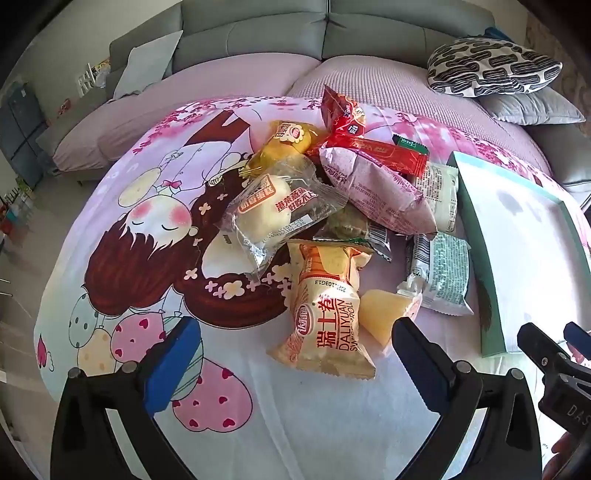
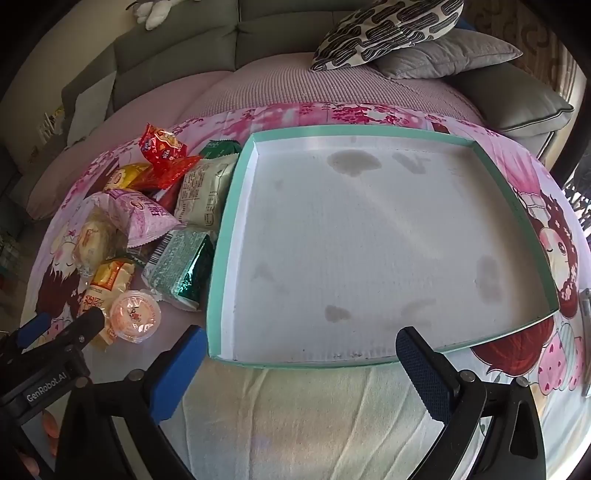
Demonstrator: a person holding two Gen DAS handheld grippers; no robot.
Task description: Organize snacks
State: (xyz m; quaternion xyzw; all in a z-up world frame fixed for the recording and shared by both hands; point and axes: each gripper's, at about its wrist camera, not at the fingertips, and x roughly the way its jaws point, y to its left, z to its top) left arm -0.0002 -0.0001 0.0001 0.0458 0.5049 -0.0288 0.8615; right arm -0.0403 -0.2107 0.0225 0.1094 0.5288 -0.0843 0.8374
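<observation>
Currently your left gripper (image 1: pixel 295 332) is spread wide with nothing between the fingers, angled down over the cartoon-print cloth (image 1: pixel 122 236). Directly ahead of it, between the finger lines, lies the Swiss roll pack (image 1: pixel 325 314), orange-and-cream, lengthwise toward you. Touching that pack's right side, just ahead of your right finger (image 1: pixel 424 354), sits a jelly cup (image 1: pixel 384 317). Further ahead is the rest of the snack pile: a clear-wrapped bun (image 1: pixel 273 210), a yellow pack (image 1: pixel 284 144), a pink pack (image 1: pixel 376 188), red packs (image 1: pixel 347 122) at the far end, and a silver-green pack (image 1: pixel 443 273) off to the right, next to the tray. Your right gripper (image 2: pixel 299 354) is also fully spread and holds nothing; it hangs over the near edge of the teal-rimmed tray (image 2: pixel 221 236), whose white floor shows only stains. From that gripper the pile sits to the left, outside the tray wall, with the silver-green pack and a cream pack (image 2: pixel 203 192) right against the rim. Beyond everything is a grey sofa (image 1: pixel 295 33) with a patterned cushion (image 1: pixel 491 66).
</observation>
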